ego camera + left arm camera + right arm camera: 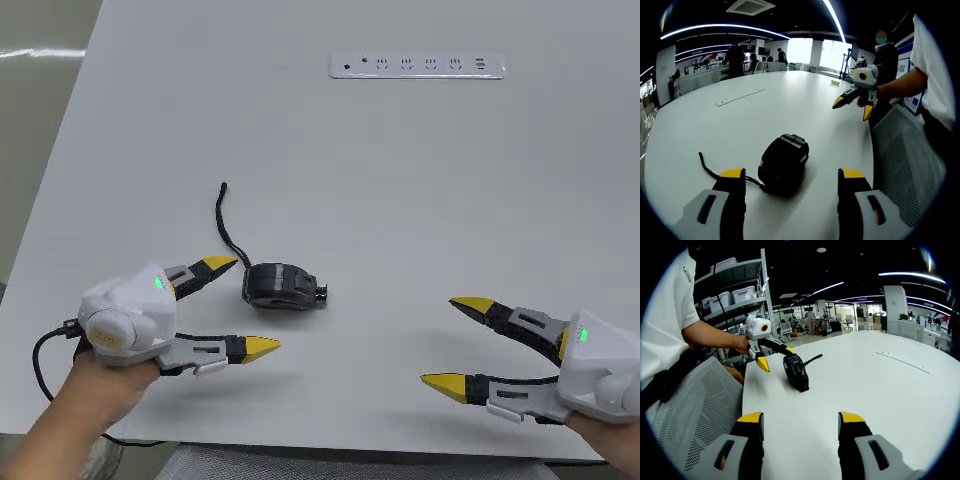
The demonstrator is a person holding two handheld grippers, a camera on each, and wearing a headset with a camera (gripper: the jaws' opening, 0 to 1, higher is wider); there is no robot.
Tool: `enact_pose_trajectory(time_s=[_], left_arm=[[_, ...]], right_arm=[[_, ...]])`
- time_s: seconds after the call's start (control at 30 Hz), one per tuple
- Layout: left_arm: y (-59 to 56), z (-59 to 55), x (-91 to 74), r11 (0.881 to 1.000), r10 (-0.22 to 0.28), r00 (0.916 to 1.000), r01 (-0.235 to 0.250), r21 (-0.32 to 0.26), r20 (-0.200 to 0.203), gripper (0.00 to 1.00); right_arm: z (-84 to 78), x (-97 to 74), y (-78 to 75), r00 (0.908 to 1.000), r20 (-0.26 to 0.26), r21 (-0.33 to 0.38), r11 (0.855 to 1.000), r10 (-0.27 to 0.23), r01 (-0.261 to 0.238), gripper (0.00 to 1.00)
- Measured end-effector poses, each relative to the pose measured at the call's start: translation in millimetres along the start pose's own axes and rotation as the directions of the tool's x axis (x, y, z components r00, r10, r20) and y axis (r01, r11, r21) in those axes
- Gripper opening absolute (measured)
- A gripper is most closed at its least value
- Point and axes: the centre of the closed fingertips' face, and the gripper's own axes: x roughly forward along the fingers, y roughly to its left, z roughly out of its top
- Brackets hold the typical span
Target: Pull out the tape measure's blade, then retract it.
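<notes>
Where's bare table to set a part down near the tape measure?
Widest bare patch: the middle of the table, between the tape measure and the power strip. Also bare between the tape measure and the right gripper. Crowded by the left gripper, open just short of the tape measure and its strap.

No text, brand, number or sign can be read in any of the views. A yellowish label is seen on the housing of the left gripper, at about eight o'clock in the head view, but its print is too small to be made out. The same is to be said of the dark marks on the white power strip, which lies towards twelve o'clock on the table. A small dark print is borne on the white sleeve at ten o'clock in the right gripper view, and it cannot be deciphered either.
</notes>
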Motion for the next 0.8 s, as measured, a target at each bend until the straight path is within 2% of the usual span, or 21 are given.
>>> enact_pose_trajectory(time_s=[0.17,0.8], left_arm=[[0.2,-2.0,4.4,0.999,-0.045,0.9989,0.045,0.022,-0.011,0.71],[1.0,4.2,18.5,0.988,-0.129,0.9911,0.131,0.078,-0.032,0.61]], right_arm=[[0.8,2.8,-3.0,0.9999,0.002,0.005,1.000,0.014,-0.014,0.60],[3.5,16.2,-7.9,0.9985,-0.003,0.009,0.998,0.055,-0.055,0.59]])
